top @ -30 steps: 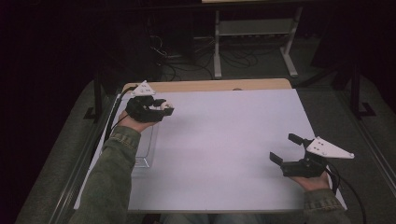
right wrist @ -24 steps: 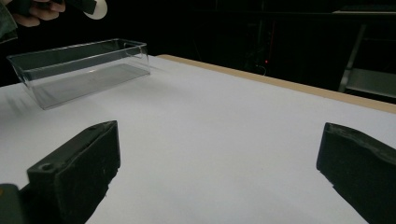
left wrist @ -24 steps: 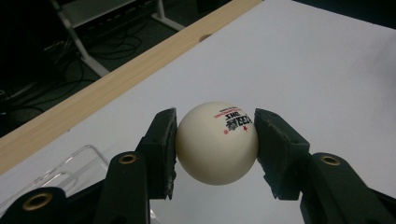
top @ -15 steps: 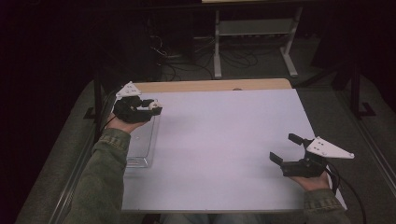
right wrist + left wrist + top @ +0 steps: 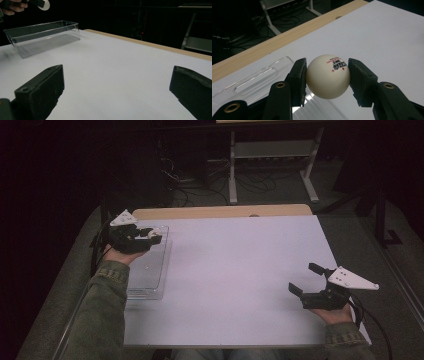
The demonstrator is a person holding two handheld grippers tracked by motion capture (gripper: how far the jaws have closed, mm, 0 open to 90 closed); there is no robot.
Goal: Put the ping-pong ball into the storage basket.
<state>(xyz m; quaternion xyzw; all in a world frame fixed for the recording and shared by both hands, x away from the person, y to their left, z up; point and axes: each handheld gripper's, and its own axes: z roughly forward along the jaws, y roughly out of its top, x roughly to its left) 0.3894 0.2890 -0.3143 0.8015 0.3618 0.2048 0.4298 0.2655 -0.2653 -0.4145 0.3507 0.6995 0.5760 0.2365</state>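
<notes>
Left claw [image 5: 327, 75] clamping white ball [image 5: 328, 77], red-black print illegible

The ball [image 5: 328, 76] is cream-white with a small red-and-black printed mark toward its two o'clock side. The left gripper [image 5: 327, 80] has matt black jaws with brass-coloured rivets; the right gripper [image 5: 117, 92] is black as well — each carries a pale grey plate on top. The tray [image 5: 155, 270] is clear, colourless plastic. The table [image 5: 240, 270] is plain white, edged at twelve o'clock by a light wood strip. The sleeves [image 5: 102, 315] are olive green.
</notes>
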